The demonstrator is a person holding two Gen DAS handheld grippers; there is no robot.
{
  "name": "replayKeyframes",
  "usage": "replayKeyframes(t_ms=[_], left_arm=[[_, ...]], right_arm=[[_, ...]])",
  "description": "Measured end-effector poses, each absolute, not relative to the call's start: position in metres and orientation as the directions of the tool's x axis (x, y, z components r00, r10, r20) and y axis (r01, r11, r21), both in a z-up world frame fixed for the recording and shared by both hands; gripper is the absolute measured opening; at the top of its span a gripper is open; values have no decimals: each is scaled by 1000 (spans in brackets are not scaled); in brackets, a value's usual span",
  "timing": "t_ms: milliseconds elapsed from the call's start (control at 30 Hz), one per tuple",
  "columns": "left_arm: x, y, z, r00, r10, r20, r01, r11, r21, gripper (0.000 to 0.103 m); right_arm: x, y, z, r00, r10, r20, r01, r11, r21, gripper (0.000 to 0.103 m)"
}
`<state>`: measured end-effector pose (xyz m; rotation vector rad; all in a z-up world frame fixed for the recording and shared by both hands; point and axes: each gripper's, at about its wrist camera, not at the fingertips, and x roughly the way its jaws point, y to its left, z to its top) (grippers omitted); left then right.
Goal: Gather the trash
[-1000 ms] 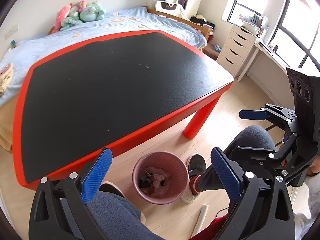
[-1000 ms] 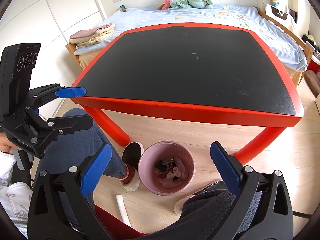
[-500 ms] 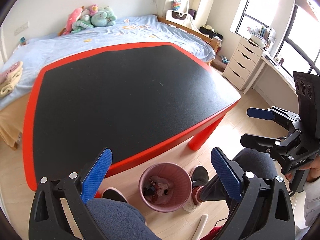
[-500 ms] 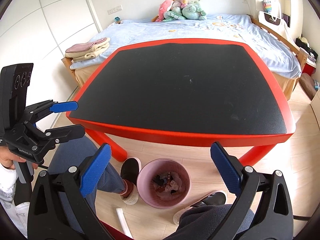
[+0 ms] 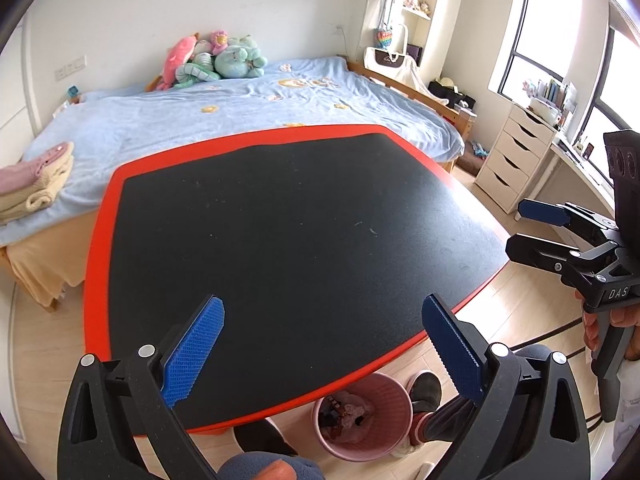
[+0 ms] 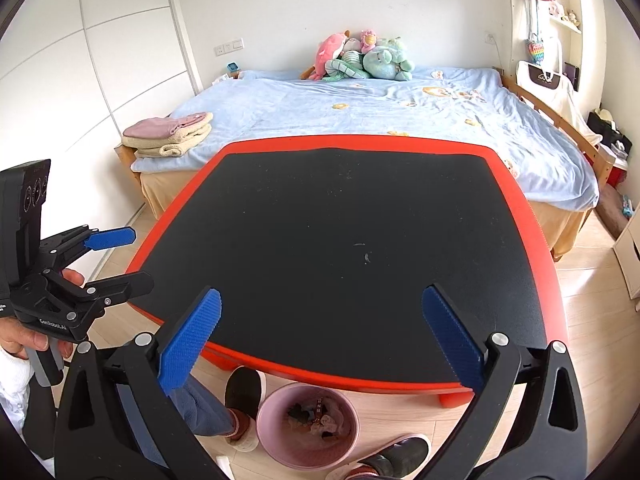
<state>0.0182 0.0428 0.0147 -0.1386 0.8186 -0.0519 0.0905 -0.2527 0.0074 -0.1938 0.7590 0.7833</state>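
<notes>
Both grippers have risen and tilted upward over the last second, so the pink bin (image 5: 362, 416) now sits low in each wrist view and the bed (image 6: 360, 120) fills the upper part. From where I stand, the left gripper (image 5: 324, 356) and the right gripper (image 6: 320, 344) are each released, jaws spread wide, with nothing between the blue pads. The desk (image 6: 536, 216), a black mat inside a red rim, carries no visible object; only faint specks and one small pale mark (image 6: 366, 257) show on the mat, too small to identify. The collected trash (image 6: 314, 418) lies inside the bin, which stands on the wooden floor under the near desk edge, between the person's feet. Judgement: the deposit step appears finished and the task is at or close to its end, since no loose item remains in view on the desk. The next move calls for a scan of the surface and the floor for any leftover piece; a white cylindrical item is partly visible on the floor beside the bin, but its nature cannot be determined. Pose: each hand holds its gripper by the handle, level with the near desk edge, pointing forward across the mat, the two units well apart at either side of the seated person.
</notes>
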Motion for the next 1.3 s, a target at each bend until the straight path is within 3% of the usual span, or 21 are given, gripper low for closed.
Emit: replayKeyframes(t_ms=[1300], left_arm=[[33, 47, 12, 678, -89, -729, -42, 986, -159, 97]], right_arm=[[109, -233, -9, 444, 541, -714, -703, 705, 96, 99]])
